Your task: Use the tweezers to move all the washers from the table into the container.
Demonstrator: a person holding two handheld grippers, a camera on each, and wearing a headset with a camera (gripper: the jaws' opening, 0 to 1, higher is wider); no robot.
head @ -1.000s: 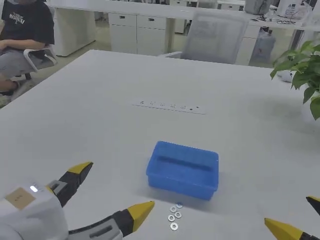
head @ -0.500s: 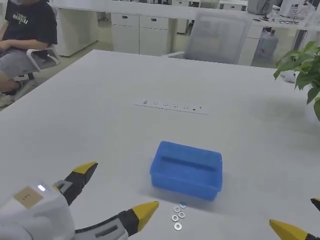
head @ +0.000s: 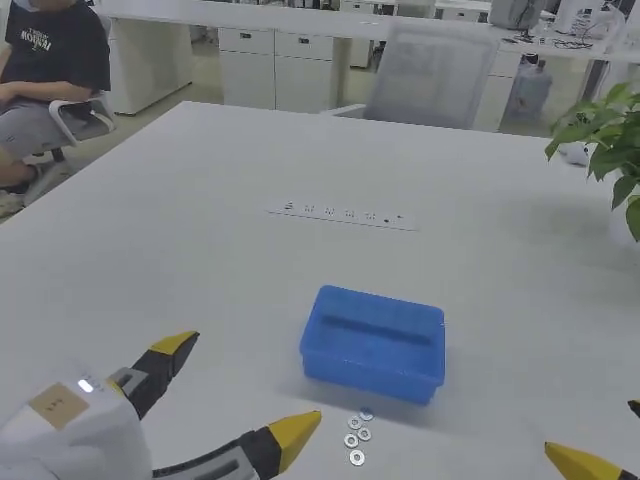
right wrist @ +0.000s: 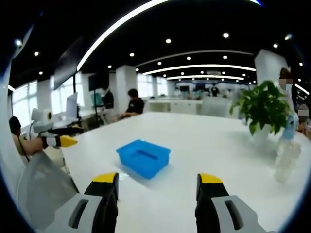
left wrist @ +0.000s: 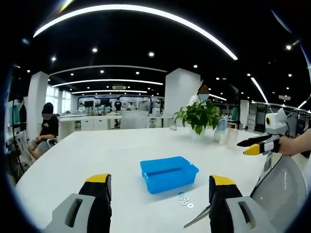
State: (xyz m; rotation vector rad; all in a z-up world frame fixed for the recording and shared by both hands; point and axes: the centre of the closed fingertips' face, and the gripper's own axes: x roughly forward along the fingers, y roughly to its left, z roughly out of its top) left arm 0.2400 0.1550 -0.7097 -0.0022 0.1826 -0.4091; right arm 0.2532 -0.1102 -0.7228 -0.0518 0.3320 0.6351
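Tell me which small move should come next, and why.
Probably bring the left gripper to the tweezers near the washers and close on them: it and the right gripper are open and empty, and the washers lie outside the blue container.

The bin (head: 372,345) is blue on a white counter (head: 200,230). Beside the bin, the washers (head: 357,435) are silvery. The left tongs (head: 240,385) and right tongs (right wrist: 158,178) are black with yellow tips.

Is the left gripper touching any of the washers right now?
Apart. In the head view, bare table shows between the washers and the nearer yellow tip of the left gripper, whose jaws stand wide open.
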